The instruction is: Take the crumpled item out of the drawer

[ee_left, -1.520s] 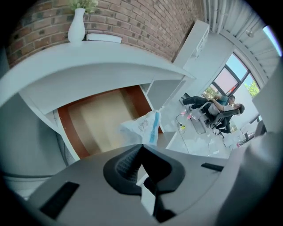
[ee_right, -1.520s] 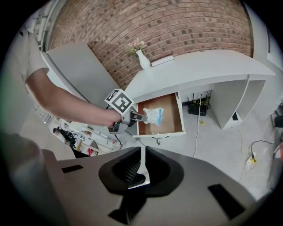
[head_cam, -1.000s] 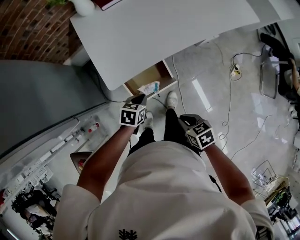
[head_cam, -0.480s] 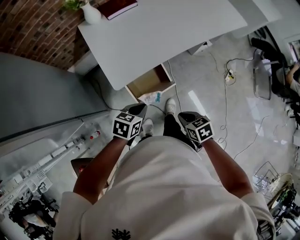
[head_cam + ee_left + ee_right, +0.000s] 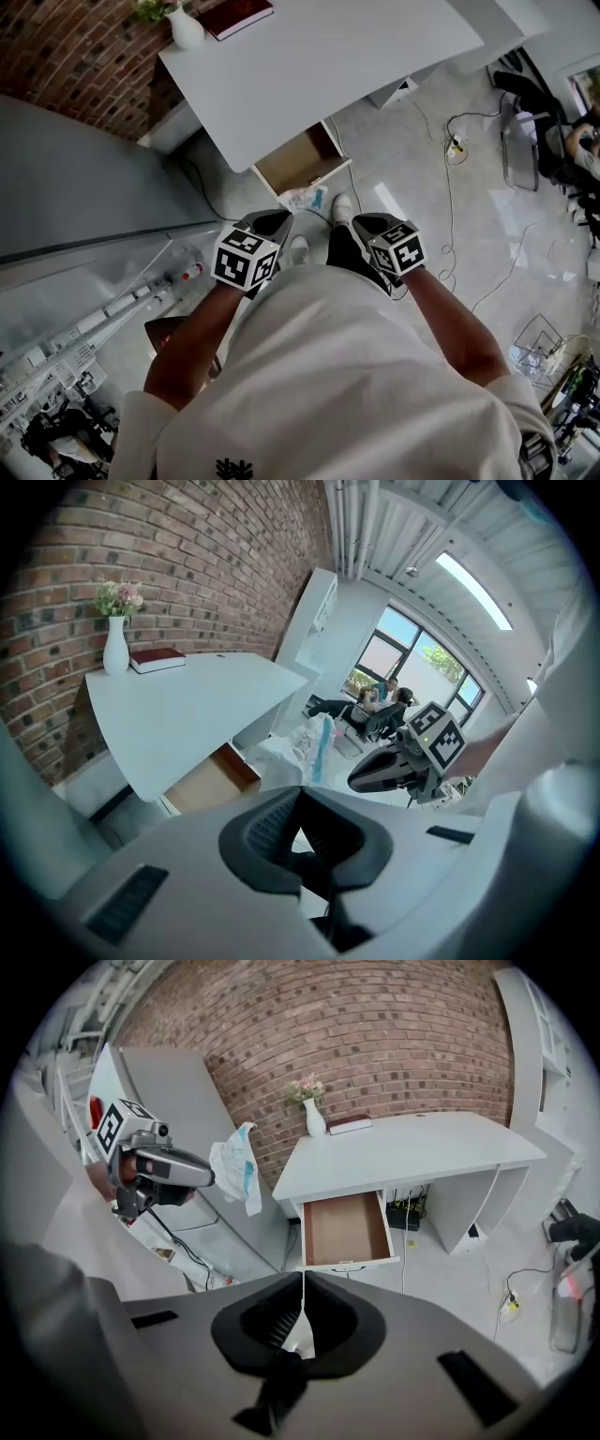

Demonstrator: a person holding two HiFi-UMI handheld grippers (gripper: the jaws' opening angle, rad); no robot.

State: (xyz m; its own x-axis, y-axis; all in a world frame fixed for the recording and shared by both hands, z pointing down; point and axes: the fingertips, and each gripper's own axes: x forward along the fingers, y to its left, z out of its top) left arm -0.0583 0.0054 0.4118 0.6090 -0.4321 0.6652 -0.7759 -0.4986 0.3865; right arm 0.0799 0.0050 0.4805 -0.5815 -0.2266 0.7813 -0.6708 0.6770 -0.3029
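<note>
**Wrapper clear of the drawer, pinched at the left jaws' tips**

The left gripper [image 5: 278,218] has its jaws closed on the crumpled wrapper [image 5: 306,198], a white plastic wad with blue print. In the right gripper view the wrapper [image 5: 234,1175] hangs forward and down from those jaw tips. It is in the air, well apart from the open drawer [image 5: 298,161].

The drawer [image 5: 345,1229] shows only its bare brown bottom. It sticks out from under the white surface [image 5: 309,66], ahead of and below both grippers.

The right gripper [image 5: 362,225] hangs beside the left with its jaws pressed together on nothing. The removal looks done. Any further carrying or setting down falls to the left gripper alone, with the wrapper leading along the line of its jaws.
</note>
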